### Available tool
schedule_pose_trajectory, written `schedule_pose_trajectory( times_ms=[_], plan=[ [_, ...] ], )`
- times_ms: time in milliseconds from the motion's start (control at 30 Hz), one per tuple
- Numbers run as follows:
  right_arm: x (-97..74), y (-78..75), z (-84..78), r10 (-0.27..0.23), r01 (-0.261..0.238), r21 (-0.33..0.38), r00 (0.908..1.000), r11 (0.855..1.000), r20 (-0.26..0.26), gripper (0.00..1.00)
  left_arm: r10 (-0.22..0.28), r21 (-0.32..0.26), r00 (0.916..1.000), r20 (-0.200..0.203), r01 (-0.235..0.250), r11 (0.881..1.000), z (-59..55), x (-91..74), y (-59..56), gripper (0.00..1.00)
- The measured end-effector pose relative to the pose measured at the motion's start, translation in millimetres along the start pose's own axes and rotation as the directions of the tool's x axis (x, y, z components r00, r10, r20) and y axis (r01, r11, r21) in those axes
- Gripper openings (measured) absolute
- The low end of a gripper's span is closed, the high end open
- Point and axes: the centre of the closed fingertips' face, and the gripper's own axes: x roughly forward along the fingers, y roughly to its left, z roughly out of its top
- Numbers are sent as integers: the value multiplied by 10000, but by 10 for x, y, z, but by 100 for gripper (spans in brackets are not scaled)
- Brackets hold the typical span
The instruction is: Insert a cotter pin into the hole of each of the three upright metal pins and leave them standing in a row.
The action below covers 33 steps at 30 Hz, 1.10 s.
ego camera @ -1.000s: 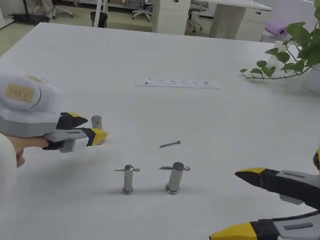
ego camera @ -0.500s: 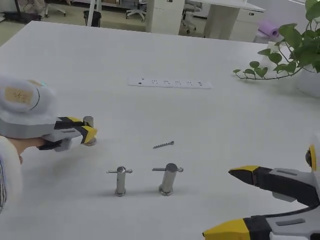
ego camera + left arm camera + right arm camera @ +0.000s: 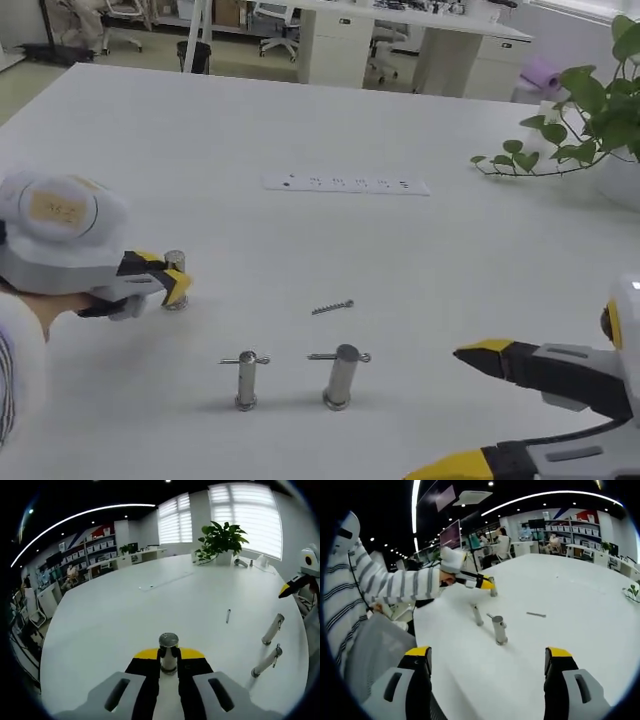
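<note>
Left gripper view: our left gripper (image 3: 169,656) clamps the bare third pin (image 3: 168,642) between its fingertips. Right of those tips, thin pin (image 3: 247,377) and thick pin (image 3: 341,375) stand already cottered. Last cotter pin (image 3: 332,307) lies loose ahead of our right gripper (image 3: 488,652), which gapes empty. One insertion left, we judge.

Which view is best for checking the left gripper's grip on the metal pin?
Left gripper view: the metal pin stands centred and upright, clamped in the jaws of the left gripper. Head view has it partly hidden behind the yellow jaw tips; right gripper view shows it small and far off.
</note>
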Motion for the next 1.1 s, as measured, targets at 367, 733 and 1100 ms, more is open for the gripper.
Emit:
schedule_pose_trajectory(
  times_ms=[367,733,1100],
  plan=[
    [-60,-38,51,-98,98,-320,10000,9994,-12,94,-169,-336,9998,-75,167,9993,44,-513,-116,11],
    [-110,-75,25,-116,105,-577,9998,9983,-184,93,-525,-343,9983,-261,516,9981,-183,-895,-540,11],
    [-156,-180,-27,-381,365,-530,9988,9979,-298,92,-1013,-388,9932,-565,992,9943,-430,-1032,-1030,11]
  ],
)
